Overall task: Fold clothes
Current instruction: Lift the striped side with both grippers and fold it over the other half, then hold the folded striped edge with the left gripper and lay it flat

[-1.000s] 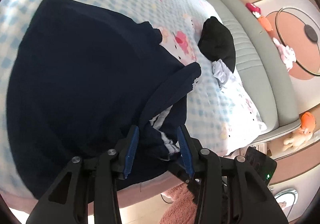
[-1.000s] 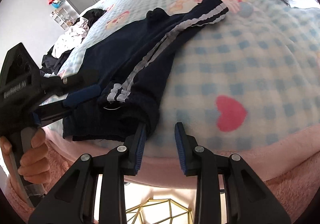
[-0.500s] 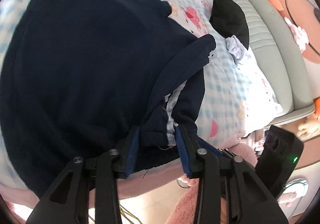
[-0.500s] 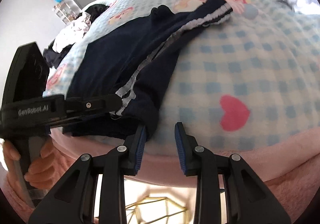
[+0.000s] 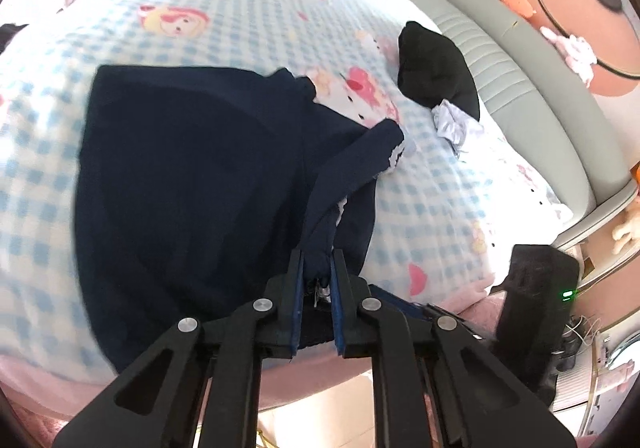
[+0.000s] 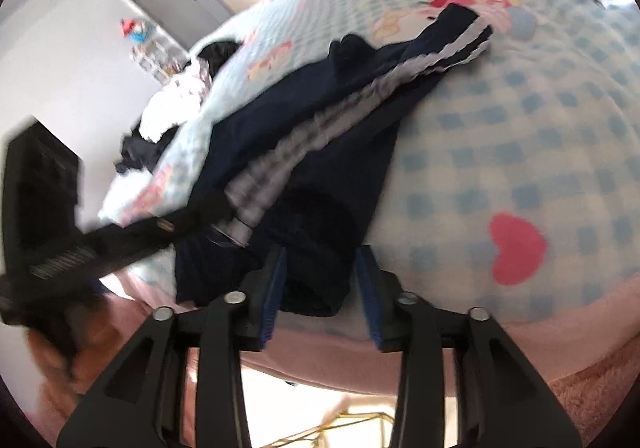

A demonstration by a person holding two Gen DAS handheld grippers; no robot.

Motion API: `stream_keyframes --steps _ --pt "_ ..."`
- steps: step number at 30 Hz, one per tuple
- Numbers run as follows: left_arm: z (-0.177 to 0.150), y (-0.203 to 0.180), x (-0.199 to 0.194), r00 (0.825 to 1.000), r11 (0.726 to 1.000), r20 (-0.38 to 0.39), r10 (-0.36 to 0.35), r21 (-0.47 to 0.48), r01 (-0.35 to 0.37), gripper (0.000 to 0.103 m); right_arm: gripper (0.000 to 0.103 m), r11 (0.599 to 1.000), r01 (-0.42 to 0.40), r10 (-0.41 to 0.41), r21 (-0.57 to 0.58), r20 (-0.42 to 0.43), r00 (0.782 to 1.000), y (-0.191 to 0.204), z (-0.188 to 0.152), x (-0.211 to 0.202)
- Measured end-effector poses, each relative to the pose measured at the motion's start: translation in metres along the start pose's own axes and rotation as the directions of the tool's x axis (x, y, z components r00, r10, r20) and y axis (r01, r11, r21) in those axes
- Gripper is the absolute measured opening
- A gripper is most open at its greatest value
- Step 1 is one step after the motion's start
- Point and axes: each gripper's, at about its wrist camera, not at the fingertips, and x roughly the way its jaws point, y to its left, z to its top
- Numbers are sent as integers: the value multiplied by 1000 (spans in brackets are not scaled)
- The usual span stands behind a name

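Observation:
A navy garment [image 5: 192,167] lies spread on the bed, one long sleeve [image 5: 352,163] with white side stripes [image 6: 400,75] folded across it. My left gripper [image 5: 316,260] is closing, its blue pads pinching the sleeve's end, which is raised off the bed. In the right wrist view that gripper's black fingers [image 6: 140,240] reach in from the left to the striped cuff. My right gripper [image 6: 320,256] is opening at the bed's near edge. The near corner of the navy garment [image 6: 328,151] lies between its jaws, and the pads do not press on it.
The bed has a blue-and-white checked blanket [image 5: 240,7] with cartoon prints and a pink fleece edge [image 6: 560,348]. A black garment [image 5: 436,63] and a white cloth [image 5: 452,123] lie near the grey headboard [image 5: 520,87]. More clothes [image 6: 168,115] are piled at the far side.
The left jaws narrowed onto the sleeve's end and lifted it. The right jaws widened, and the garment's corner now sits between them instead of beside the left finger.

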Motion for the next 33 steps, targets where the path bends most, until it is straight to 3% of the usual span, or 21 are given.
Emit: stream_keyframes --steps 3,8,13,19,22,26,30,33 --pt "-6 16 -12 999 999 18 36 -22 -36 11 45 1000 5 -6 -30 -2 1000 8 -4 5" --pt "-16 31 -23 998 995 45 36 -100 -31 11 45 998 -35 38 -54 62 997 14 -8 -8" --pt "-27 57 -42 997 992 52 64 -113 -58 11 45 999 32 -32 -40 -5 999 9 -12 13" --pt "-43 81 -43 990 978 18 138 -159 -133 11 45 999 -47 48 -24 45 998 11 -10 2" --pt "-47 90 -42 993 975 9 115 -193 -111 11 45 995 -86 88 -41 52 995 16 -10 2" --pt "-41 74 -56 995 984 49 83 -159 -74 11 45 990 -96 102 -108 53 993 32 -10 5" --pt "-38 66 -58 991 985 49 127 -124 -120 11 45 988 -27 28 -151 8 1000 43 -10 22" --pt "-44 77 -49 985 976 3 172 -134 -170 11 45 985 28 -33 -170 -29 999 44 -14 34"
